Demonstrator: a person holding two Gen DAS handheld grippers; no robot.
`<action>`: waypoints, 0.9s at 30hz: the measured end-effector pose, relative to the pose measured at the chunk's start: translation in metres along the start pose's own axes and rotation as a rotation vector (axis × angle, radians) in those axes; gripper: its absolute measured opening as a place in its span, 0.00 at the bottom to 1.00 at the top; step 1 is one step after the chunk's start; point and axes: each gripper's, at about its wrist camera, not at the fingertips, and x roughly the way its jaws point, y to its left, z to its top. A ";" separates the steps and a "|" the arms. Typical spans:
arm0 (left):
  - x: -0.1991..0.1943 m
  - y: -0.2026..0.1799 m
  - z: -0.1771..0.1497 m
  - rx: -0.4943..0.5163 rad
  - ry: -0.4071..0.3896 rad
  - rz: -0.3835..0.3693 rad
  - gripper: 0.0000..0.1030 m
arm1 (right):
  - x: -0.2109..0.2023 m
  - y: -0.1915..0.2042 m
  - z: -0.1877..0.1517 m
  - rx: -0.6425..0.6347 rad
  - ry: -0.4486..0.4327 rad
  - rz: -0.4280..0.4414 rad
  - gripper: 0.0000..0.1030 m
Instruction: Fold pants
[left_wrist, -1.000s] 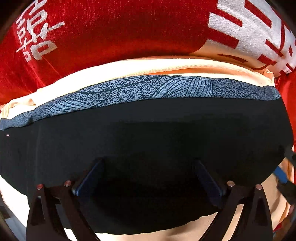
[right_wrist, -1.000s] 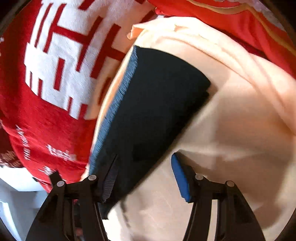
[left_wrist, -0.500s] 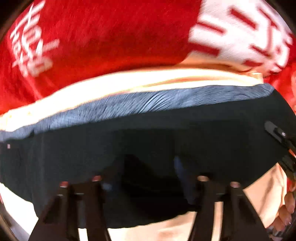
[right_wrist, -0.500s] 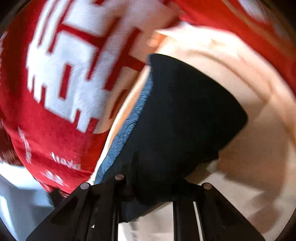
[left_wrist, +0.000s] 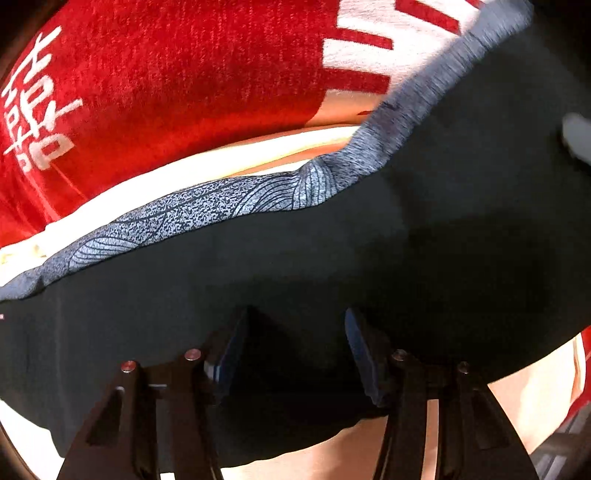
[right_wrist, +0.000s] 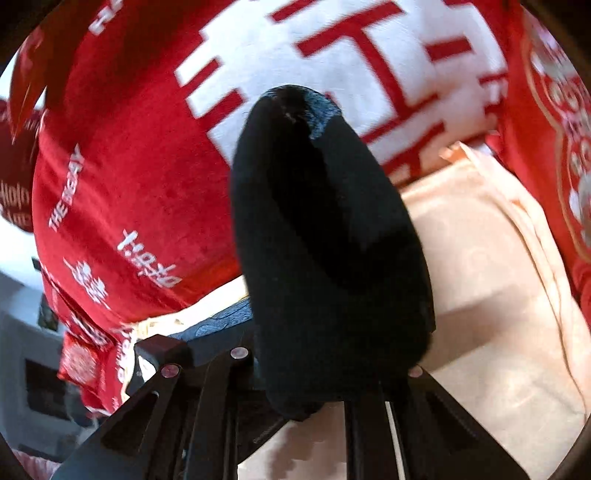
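Observation:
Black pants with a grey patterned waistband lie on a cream sheet. My left gripper points down onto the near edge of the pants, and its blue pads pinch a dark bunch of the cloth. In the right wrist view my right gripper is shut on one end of the pants. That end is lifted off the sheet and stands up in front of the camera, hiding the fingertips. In the left wrist view the right end of the waistband rises toward the upper right.
A red plush blanket with white characters lies behind the pants and also fills the back of the right wrist view. The cream sheet spreads to the right, with a red patterned cushion at its far right edge.
Both grippers closed onto the pants. The right one rolled and lifted its end of the cloth off the sheet, so the right end of the waistband now rises. The left one barely moved.

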 end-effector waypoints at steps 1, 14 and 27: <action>-0.005 0.006 -0.001 0.007 0.007 -0.009 0.54 | 0.002 0.008 -0.001 -0.014 0.002 -0.006 0.15; -0.092 0.220 -0.045 -0.187 -0.011 0.058 0.86 | 0.090 0.167 -0.063 -0.344 0.128 -0.186 0.16; -0.104 0.327 -0.088 -0.287 0.026 0.079 0.86 | 0.210 0.249 -0.167 -0.745 0.175 -0.624 0.44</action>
